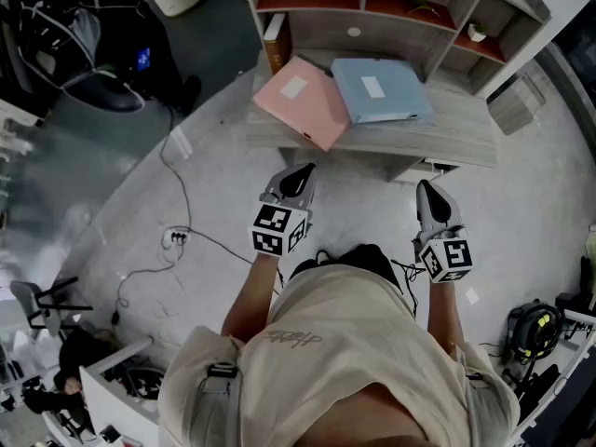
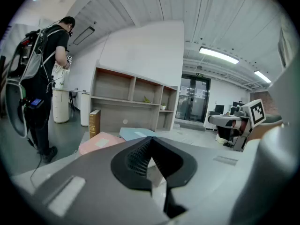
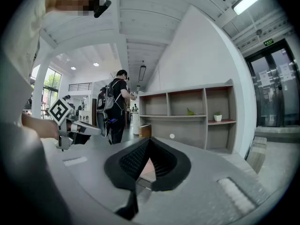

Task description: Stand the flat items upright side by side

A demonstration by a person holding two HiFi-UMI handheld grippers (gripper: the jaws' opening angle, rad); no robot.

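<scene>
A pink folder [image 1: 301, 101] and a blue folder [image 1: 382, 89] lie flat side by side on the grey desk [image 1: 447, 138]. A brown book [image 1: 275, 43] stands upright at the desk's left end, against the shelf unit. My left gripper [image 1: 302, 170] is shut and empty, held short of the desk's front edge below the pink folder. My right gripper [image 1: 426, 186] is also shut and empty, further right, in front of the desk. In the left gripper view the pink folder [image 2: 101, 142], the blue folder [image 2: 136, 133] and the book [image 2: 94, 122] show beyond the closed jaws.
A wooden shelf unit [image 1: 391, 7] with open compartments rises at the desk's back; a small potted plant [image 1: 477, 33] sits in one. Cables and a power strip [image 1: 175, 238] lie on the floor at left. Another person [image 2: 44, 78] stands near a white bin [image 2: 61, 104].
</scene>
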